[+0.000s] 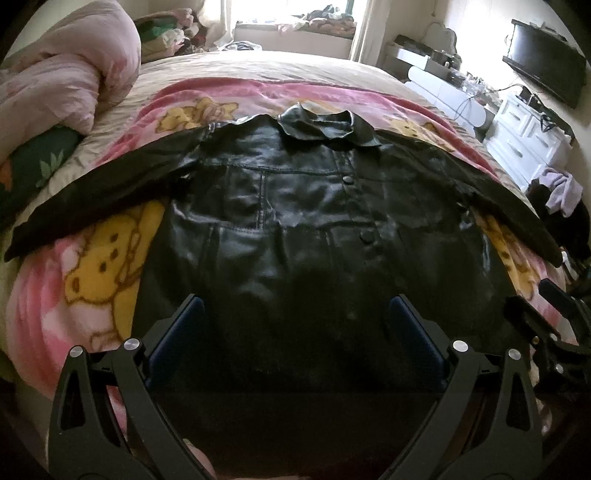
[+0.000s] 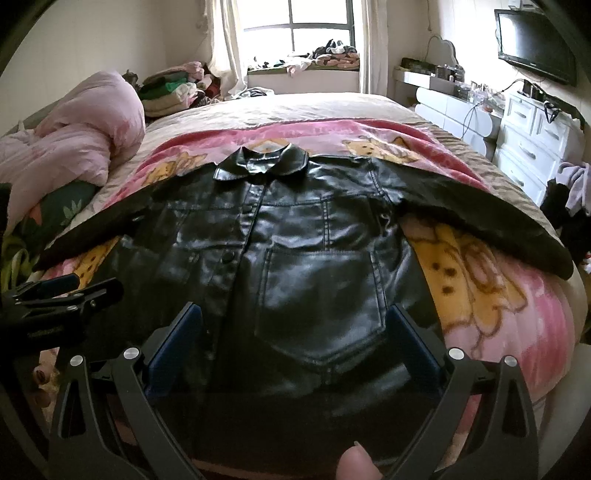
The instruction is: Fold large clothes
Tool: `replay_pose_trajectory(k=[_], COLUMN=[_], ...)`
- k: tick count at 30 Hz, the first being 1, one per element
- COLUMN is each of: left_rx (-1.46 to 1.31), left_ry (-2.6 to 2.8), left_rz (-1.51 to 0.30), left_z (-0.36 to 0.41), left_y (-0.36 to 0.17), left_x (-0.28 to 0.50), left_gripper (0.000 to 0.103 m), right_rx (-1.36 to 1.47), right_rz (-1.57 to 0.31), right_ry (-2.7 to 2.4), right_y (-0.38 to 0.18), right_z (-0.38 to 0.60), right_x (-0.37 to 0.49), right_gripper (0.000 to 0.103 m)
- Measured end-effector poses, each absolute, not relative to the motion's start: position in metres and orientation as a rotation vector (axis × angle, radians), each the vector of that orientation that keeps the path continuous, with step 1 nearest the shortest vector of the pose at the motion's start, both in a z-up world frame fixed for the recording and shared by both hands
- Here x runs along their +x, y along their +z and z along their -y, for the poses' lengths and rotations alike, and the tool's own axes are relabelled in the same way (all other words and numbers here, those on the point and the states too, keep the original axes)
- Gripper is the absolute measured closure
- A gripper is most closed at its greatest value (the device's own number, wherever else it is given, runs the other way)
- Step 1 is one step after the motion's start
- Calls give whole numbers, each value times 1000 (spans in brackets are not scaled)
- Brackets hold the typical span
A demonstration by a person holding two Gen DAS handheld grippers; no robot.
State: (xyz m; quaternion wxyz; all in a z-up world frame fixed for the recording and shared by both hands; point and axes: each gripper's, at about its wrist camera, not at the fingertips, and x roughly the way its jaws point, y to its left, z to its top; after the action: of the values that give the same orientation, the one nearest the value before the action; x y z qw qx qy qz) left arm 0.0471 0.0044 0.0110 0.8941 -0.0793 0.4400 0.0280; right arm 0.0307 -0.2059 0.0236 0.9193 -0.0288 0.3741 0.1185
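Nearest the cameras, both claws are hovering over the lower part of a black leather jacket point(image 1: 295, 221), and neither is gripping anything. Seen from its own wrist camera, the left claw point(image 1: 295, 314) is holding its blue-padded fingers point(image 1: 192, 325) spread wide above the hem; the right claw point(image 2: 295, 321) is likewise spread, framing the large patch pocket point(image 2: 321, 295). Each claw is also showing at the edge of the other's view, the two sitting side by side at the near edge of the bed.

Beyond them, the jacket is lying face up and flat, buttoned down the front, with both sleeves stretching out sideways and its collar point(image 2: 262, 164) pointing toward the window. It is resting on a pink blanket with yellow cartoon bears point(image 2: 480, 280), which is covering the middle of the bed point(image 2: 295, 107).

Further off, a bunched pink quilt point(image 2: 74, 140) is piling up at the bed's left side. At the right wall, white drawers point(image 2: 532, 144) are standing under a wall-mounted TV point(image 2: 532, 40). Farthest away, a window point(image 2: 295, 26) is letting in bright light above a sill cluttered with clothes.
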Motion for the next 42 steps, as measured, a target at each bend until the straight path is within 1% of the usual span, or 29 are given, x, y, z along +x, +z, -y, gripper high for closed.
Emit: replay_pose_trajectory(k=[12, 27, 36, 42], left_rx=[-127, -136, -131, -121], left_ry=[62, 77, 58, 33], left_rz=[-867, -869, -869, -886], left_z=[-9, -17, -9, 5], left_y=[35, 53, 53, 41], left_x=[93, 164, 205, 224], left_gripper=[9, 9, 9, 9], right_rx=[-40, -5, 61, 99], right_rz=[-757, -718, -732, -739], right_ry=[223, 186, 109, 50], right_y=[42, 75, 79, 71], right_z=[199, 202, 224, 247], right_x=[74, 132, 186, 213], right_gripper=[4, 4, 4, 4])
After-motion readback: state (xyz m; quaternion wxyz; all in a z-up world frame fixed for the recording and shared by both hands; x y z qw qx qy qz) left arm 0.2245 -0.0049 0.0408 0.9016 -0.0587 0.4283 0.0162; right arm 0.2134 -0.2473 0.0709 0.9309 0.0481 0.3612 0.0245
